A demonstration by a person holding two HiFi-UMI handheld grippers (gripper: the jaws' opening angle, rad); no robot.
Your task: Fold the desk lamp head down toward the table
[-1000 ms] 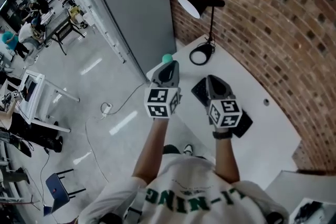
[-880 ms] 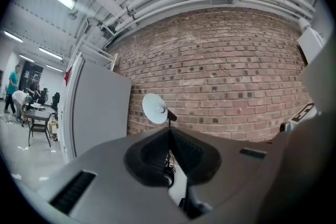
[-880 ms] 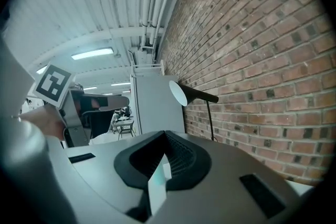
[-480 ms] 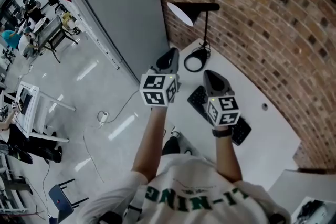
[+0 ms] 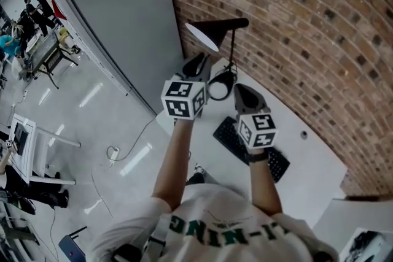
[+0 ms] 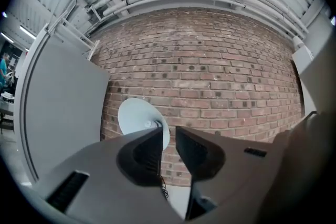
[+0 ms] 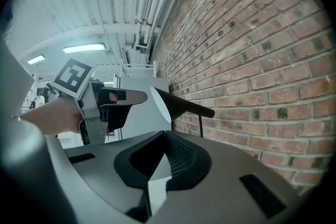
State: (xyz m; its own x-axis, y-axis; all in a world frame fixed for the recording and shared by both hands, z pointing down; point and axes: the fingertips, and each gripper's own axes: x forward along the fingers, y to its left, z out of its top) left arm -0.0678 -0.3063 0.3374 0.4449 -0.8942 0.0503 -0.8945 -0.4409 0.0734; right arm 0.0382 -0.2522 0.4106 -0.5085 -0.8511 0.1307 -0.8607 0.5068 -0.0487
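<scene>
Beside the desk lamp head point(image 5: 209, 34), level atop its stem at the table point(image 5: 307, 159) corner.
Left gripper point(image 5: 198, 62) just beside the shade, jaws just opened a little, nothing between; right gripper point(image 5: 241, 90) pinched together, empty, near the lamp base point(image 5: 219, 90). Brick wall point(image 5: 295, 15) close behind, grey panel point(image 5: 123, 21) at left; free room over the keyboard point(image 5: 236, 139).

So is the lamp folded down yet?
Not yet, nothing is done. The lamp head sits high on its stem, sticking out sideways above the table. In hand: the left gripper is right beside the head. Its jaws have just been opening and nothing is between them. The right gripper is close by, empty. Left to do: grab the head and tip it down.
</scene>
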